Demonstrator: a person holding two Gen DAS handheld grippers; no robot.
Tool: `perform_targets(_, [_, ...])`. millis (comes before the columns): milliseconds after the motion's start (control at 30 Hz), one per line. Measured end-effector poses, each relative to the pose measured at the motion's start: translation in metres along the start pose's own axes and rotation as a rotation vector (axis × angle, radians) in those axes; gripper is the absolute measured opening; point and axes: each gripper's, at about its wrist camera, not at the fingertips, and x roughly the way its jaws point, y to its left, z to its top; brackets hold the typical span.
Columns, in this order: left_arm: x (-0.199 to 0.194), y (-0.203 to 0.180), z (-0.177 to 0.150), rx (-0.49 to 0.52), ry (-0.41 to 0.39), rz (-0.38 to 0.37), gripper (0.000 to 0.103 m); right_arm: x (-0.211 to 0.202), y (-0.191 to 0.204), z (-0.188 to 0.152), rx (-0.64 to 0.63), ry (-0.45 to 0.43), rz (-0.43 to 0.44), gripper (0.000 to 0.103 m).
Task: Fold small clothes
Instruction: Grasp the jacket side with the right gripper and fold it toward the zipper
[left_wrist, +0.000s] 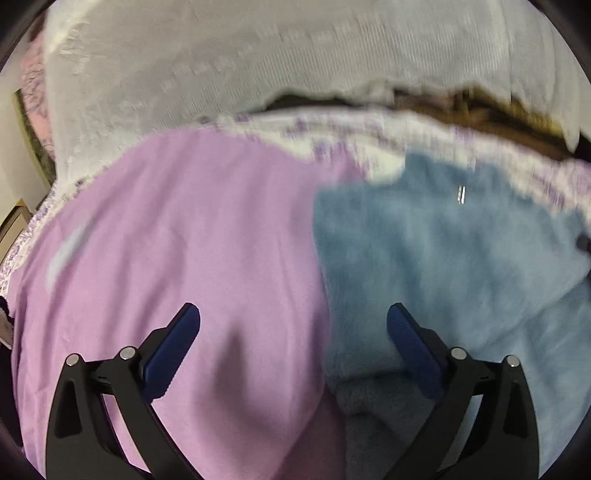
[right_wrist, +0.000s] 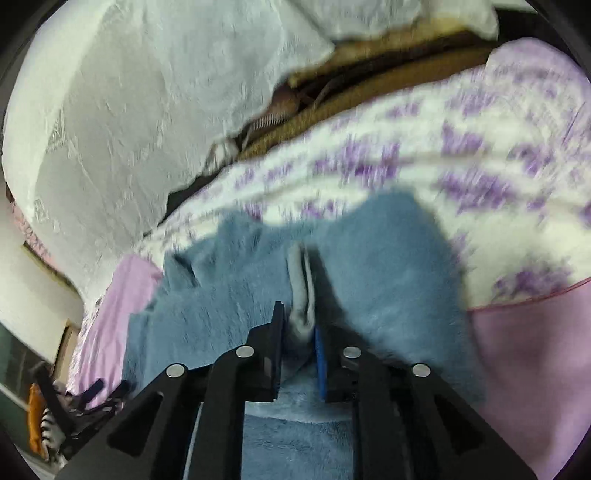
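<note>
Fingers (right_wrist: 317, 362) of the right gripper (right_wrist: 298, 332) are pinching together on a raised fold of the blue fleece garment (right_wrist: 388, 266), the black jaw on the left and the blue pad on the right pressing a narrow ridge of pale blue cloth between them. That ridge is running straight away from the gripper, along the line the fingers are pointing. The rest of the garment is spreading out on both sides of the pinch and under the gripper, lying on a lilac sheet (right_wrist: 535, 350); which end is the neck or the hem cannot be told through the blur.

The left gripper (left_wrist: 293, 328) is hanging with its jaws spread wide apart and nothing between them, one blue pad over the lilac sheet (left_wrist: 184, 240) and the other over the edge of the blue fleece garment (left_wrist: 443, 258). Whether the pads are touching the cloth cannot be told. In this view the garment is lying to the right, its near edge running away from the camera beside the bare sheet.

Beyond the garment a white blanket with purple marks (right_wrist: 443, 155) is lying across the bed. Farther off, a white lacy cover (right_wrist: 147, 110) is draping over something, and a brown surface (right_wrist: 369, 70) is showing in the gap between the two.
</note>
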Motion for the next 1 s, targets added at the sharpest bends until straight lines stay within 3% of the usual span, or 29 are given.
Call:
perform_targets(67, [-0.010, -0.003, 0.016, -0.010, -0.041, -0.032, 0.099, -0.008, 0.018, 0.005, -0.068, -0.049, 0.002, 0.016])
perform_targets(133, [-0.002, -0.021, 0.031, 0.026, -0.032, -0.049, 0.099, -0.007, 0.032, 0.009, -0.117, -0.052, 0.016, 0.016])
perform_targets(233, [0.039, -0.050, 0.038, 0.071, 0.062, -0.033, 0.099, 0.021, 0.039, 0.007, -0.147, 0.042, 0.032, 0.016])
perform_targets(300, [0.071, -0.058, 0.030, 0.085, 0.144, 0.014, 0.099, 0.050, 0.020, 0.003, -0.119, 0.126, -0.041, 0.002])
perform_targets(367, [0.086, -0.048, 0.024, 0.012, 0.186, -0.059, 0.099, 0.058, -0.007, 0.005, -0.007, 0.160, 0.042, 0.000])
perform_targets(433, [0.081, -0.027, 0.028, -0.082, 0.204, -0.103, 0.099, 0.046, -0.013, 0.010, 0.049, 0.156, 0.071, 0.002])
perform_targets(500, [0.069, -0.015, 0.027, -0.144, 0.179, -0.137, 0.098, 0.023, -0.006, 0.013, 0.017, 0.075, 0.071, 0.007])
perform_targets(600, [0.049, -0.014, 0.034, -0.147, 0.119, -0.194, 0.098, 0.020, 0.003, 0.016, -0.005, 0.060, 0.082, 0.010])
perform_targets(667, [0.050, -0.027, 0.034, -0.088, 0.109, -0.152, 0.098, 0.034, 0.002, 0.014, -0.029, 0.092, 0.027, 0.015])
perform_targets(733, [0.071, -0.047, 0.025, 0.008, 0.159, -0.062, 0.099, 0.052, -0.005, 0.006, -0.047, 0.127, -0.016, 0.009])
perform_targets(800, [0.083, -0.042, 0.021, -0.021, 0.198, -0.090, 0.099, 0.049, -0.010, 0.008, -0.011, 0.125, 0.006, 0.008])
perform_targets(900, [0.065, -0.024, 0.020, -0.093, 0.168, -0.110, 0.098, 0.027, 0.002, 0.002, -0.049, 0.084, -0.007, 0.015])
perform_targets(1000, [0.033, -0.021, 0.011, -0.067, 0.099, -0.146, 0.098, 0.010, 0.028, -0.012, -0.189, 0.080, -0.019, 0.036])
